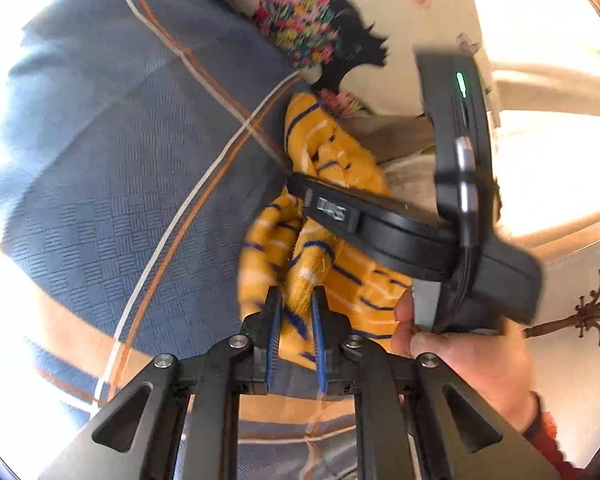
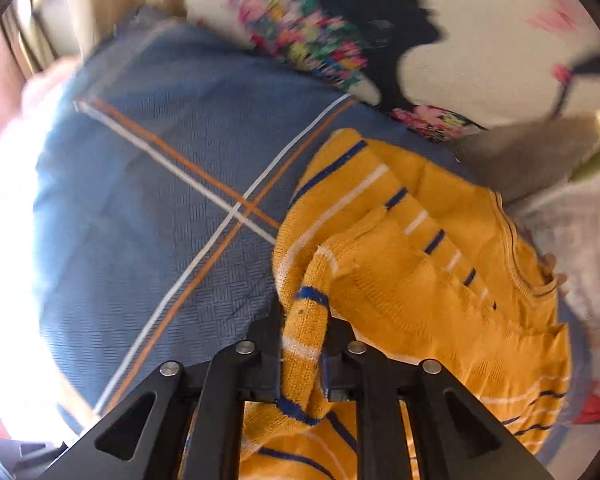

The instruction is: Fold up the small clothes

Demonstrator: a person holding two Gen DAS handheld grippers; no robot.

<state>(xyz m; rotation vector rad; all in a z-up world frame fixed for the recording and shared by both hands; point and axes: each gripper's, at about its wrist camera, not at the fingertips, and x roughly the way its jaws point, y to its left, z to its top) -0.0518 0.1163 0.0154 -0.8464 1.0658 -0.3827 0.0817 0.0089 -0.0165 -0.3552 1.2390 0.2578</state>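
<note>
A blue-grey bedcover (image 1: 112, 152) with a woven basket-check texture and thin white and orange stripes fills the left wrist view, with a cream pillow (image 1: 400, 12) printed with a black silhouette and bright flowers behind it. On the cover lies the sweater (image 1: 332, 248), a mustard knit with navy and white stripes, bunched into soft ridges. The left tool (image 1: 296, 320) is clenched on a raised fold of it, blue pads pressing either side of the fuzzy knit. The right tool's body crosses the frame just beyond, held by the right hand (image 1: 468, 356); its tip is hidden here.

From the right wrist view, the same bedcover (image 2: 140, 208) spreads to the left, its stripes crossing in an X, and the pillow (image 2: 480, 60) is blurred at the top. The sweater (image 2: 440, 280) sprawls to the right, ribbed collar visible, surface rumpled. The right tool (image 2: 304, 344) is clamped on a narrow striped band, probably a sleeve or a hem edge.

By my reading, both tools have picked up the garment to spread or start a fold. The next move calls for pulling the two gripped parts apart evenly, so the limp, stretchy knit lies flat before creasing.
</note>
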